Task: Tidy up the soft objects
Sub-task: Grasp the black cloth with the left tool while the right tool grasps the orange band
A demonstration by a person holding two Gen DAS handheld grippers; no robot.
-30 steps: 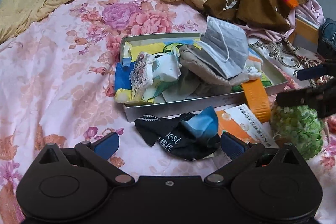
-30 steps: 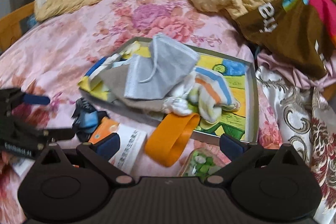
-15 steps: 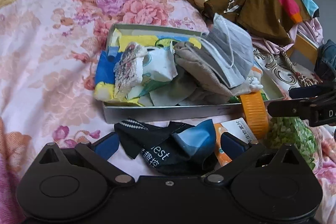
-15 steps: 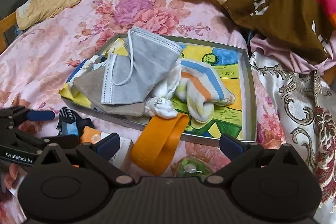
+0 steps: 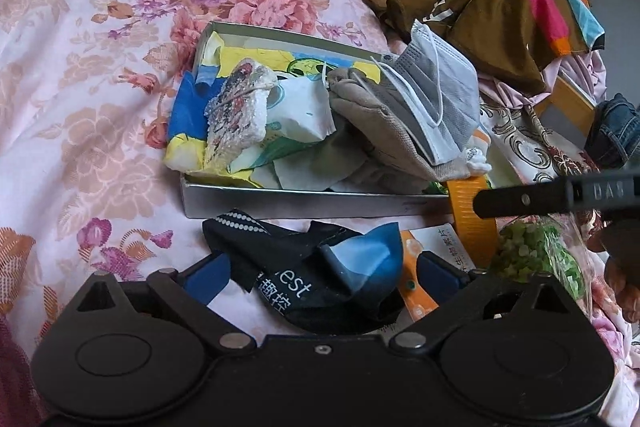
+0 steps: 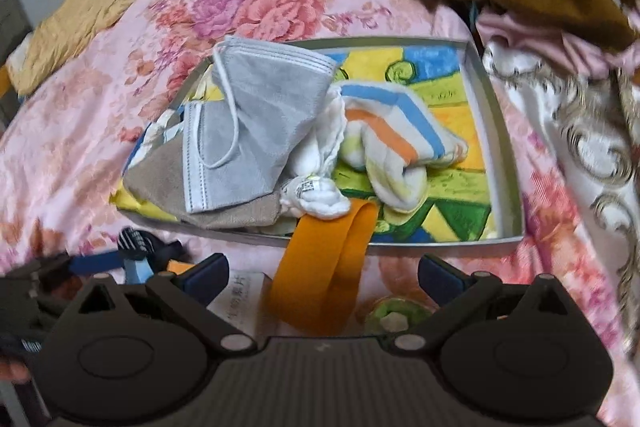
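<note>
One crumpled black-and-blue cloth (image 5: 320, 275), white lettering, beside tray (image 5: 304, 205)

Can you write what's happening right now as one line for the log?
left gripper: open, around black-and-blue cloth | right gripper: open, above orange strap | tray: mask, socks inside

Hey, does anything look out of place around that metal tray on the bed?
Yes. The orange strap hangs over the tray's near rim instead of lying inside, and the black and blue cloth lies outside it.
</note>
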